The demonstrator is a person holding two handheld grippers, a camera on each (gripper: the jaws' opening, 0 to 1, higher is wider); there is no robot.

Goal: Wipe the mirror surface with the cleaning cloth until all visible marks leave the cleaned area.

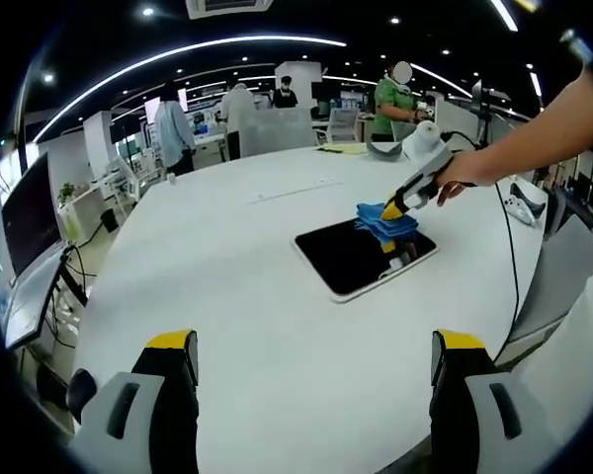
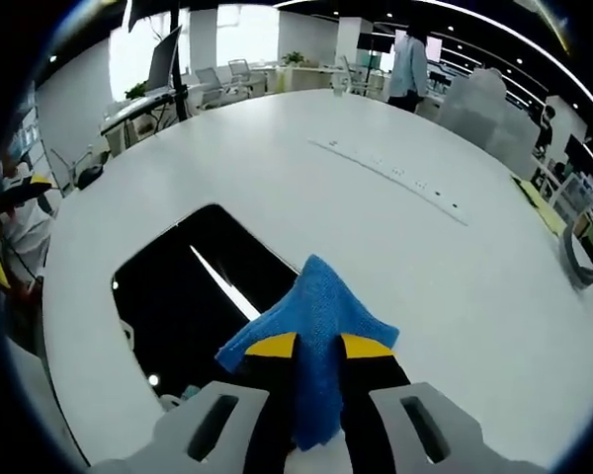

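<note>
Open-plan office, big white round table, people standing at desks in the background.

My right tongs were clenched on the blue cleaning cloth, yellow tips pinching a fold near its middle, the loose corners fanning out toward 12 o'clock in the right gripper view. Cloth sat over the mirror, which ran from the tips out to 10 o'clock, dark and reflecting ceiling lights.

My left tongs were released, jaws wide apart, holding nothing, hovering over bare table. From there the mirror lay flat at about 1 o'clock, well apart, with the right tongs and cloth on its far corner.

Handling call: cloth looked soft, light, floppy, so it'd bunch under the tips; a mid-fold grip seemed right. Mirror looked thin, rigid, slick and probably fragile, and it could slide on the table, so I'd keep pressure light and flat. Couldn't tell if any marks were left.
</note>
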